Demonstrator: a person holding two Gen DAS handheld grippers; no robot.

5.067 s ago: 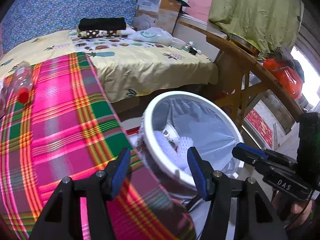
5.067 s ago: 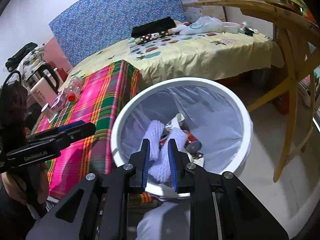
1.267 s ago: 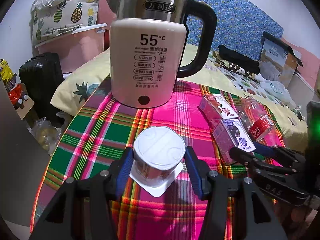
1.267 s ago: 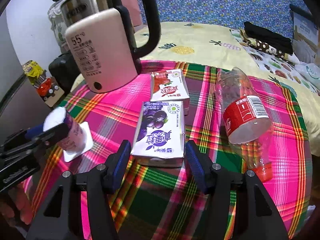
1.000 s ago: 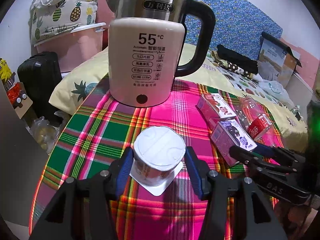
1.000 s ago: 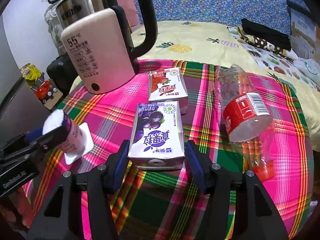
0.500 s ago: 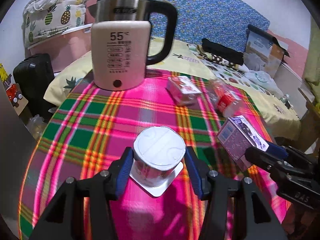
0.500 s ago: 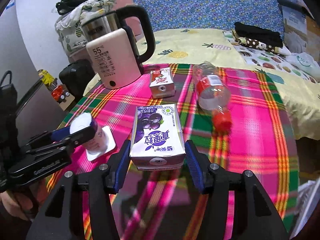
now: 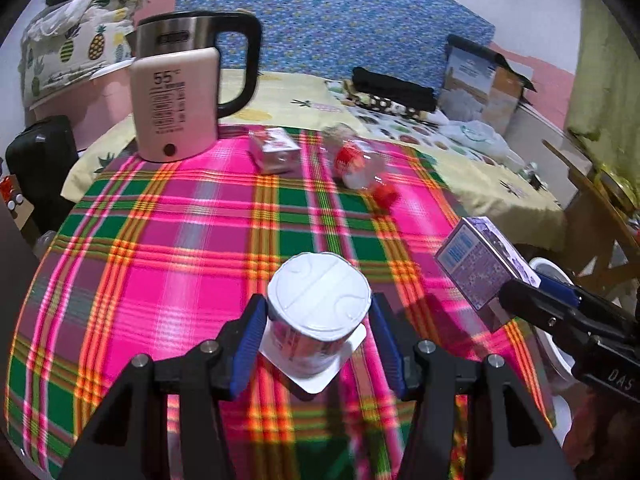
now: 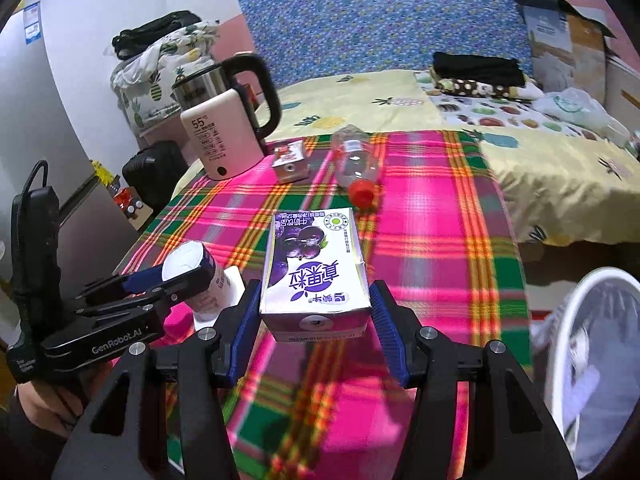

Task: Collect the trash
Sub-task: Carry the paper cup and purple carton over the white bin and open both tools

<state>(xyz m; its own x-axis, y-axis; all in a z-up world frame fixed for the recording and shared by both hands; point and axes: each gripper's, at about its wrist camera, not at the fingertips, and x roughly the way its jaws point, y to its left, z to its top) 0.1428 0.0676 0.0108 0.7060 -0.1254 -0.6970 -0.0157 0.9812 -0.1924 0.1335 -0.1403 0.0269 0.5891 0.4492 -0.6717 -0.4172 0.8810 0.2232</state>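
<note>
My left gripper (image 9: 318,336) is shut on a white yogurt cup (image 9: 318,308) with a foil lid, held above the plaid tablecloth (image 9: 180,240). My right gripper (image 10: 316,312) is shut on a purple blueberry milk carton (image 10: 316,268), also lifted off the table. The carton shows at the right of the left wrist view (image 9: 480,268), and the cup at the left of the right wrist view (image 10: 200,276). A red strawberry carton (image 9: 274,150) and an empty clear bottle (image 9: 356,162) with a red cap lie on the far side of the table. The white trash bin (image 10: 592,360) stands at the lower right.
A white electric kettle (image 9: 176,100) stands at the table's far left corner. A bed with a yellow pineapple sheet (image 10: 540,168) lies behind the table, carrying folded clothes and a cardboard box (image 9: 480,76). A wooden table frame (image 9: 592,200) is at the right.
Both grippers have pulled back from the kettle toward the near right side of the table, carrying the cup and the purple carton. The trash bin has come into the right wrist view.
</note>
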